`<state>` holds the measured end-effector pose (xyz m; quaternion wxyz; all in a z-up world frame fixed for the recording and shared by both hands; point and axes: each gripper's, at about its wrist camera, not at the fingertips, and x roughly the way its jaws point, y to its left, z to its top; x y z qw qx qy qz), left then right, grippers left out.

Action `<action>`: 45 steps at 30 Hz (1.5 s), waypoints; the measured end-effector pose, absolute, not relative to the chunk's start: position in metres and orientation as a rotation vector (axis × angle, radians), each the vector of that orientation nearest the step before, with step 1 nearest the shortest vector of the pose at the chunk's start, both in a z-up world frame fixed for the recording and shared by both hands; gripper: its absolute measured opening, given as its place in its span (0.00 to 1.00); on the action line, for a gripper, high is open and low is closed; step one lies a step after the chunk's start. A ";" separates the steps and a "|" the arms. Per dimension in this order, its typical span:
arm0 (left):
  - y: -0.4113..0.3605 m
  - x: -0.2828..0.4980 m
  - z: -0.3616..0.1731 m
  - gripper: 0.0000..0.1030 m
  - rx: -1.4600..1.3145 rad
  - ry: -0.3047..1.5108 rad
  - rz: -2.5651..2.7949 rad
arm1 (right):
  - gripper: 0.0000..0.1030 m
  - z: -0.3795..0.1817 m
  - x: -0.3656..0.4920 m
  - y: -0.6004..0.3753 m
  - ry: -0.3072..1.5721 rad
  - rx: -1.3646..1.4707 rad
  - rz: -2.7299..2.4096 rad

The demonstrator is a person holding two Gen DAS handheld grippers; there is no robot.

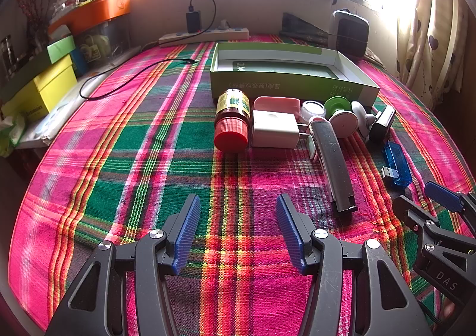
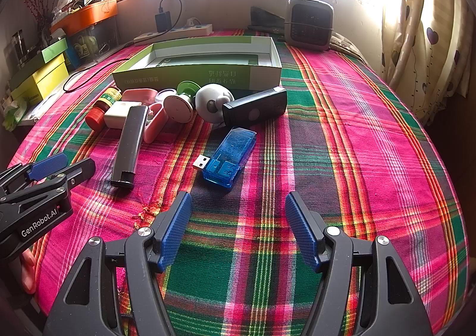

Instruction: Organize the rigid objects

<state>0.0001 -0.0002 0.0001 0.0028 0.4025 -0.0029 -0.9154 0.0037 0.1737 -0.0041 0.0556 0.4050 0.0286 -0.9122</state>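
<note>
Right now we hold both grippers low over the plaid cloth (image 1: pixel 119 133), tilted down toward it, and neither has anything in it. Our left gripper (image 1: pixel 238 229) has its jaws spread wide with only cloth between the blue pads (image 1: pixel 186 229); our right gripper (image 2: pixel 238 227) is likewise released, its jaws apart over bare fabric. The things to sort lie in a loose cluster just in front of the open green box (image 1: pixel 285 89) — none of them is inside it, and the box shows only its printed floor. At the left end of the cluster a brown bottle (image 1: pixel 232 115) lies on its side, red cap toward us, touching a white charger (image 1: pixel 275 129). Behind the charger sits a pink scoop (image 1: pixel 276 104), and beside it a small clear jar (image 1: pixel 312 109). A long grey bar (image 1: pixel 333 163) runs from the cluster toward us. Further right are a green disc (image 2: pixel 189 87), a white round piece (image 2: pixel 212 98) and a black stick (image 2: pixel 255 106) lying against one another. The blue USB dongle (image 2: pixel 229 154) lies apart — nearest our right gripper, its plug pointing left. A power strip (image 1: pixel 205 35) rests by the far wall, and a small heater (image 2: pixel 309 23) stands behind the box.
</note>
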 end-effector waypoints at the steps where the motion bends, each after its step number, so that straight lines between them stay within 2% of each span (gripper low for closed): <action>1: 0.000 0.000 0.000 0.51 1.262 -0.009 -2.871 | 0.64 -0.004 0.004 0.174 0.087 1.229 -2.768; 26: -0.005 -0.003 -0.001 0.51 1.295 -0.013 -2.906 | 0.64 -0.003 0.004 0.172 0.071 1.238 -2.744; 32: -0.017 -0.010 0.003 0.51 1.313 0.069 -2.941 | 0.64 0.002 -0.009 0.179 -0.056 1.260 -2.712; 45: -0.031 -0.033 0.006 0.51 1.366 0.170 -2.954 | 0.64 0.005 -0.037 0.180 -0.120 1.312 -2.714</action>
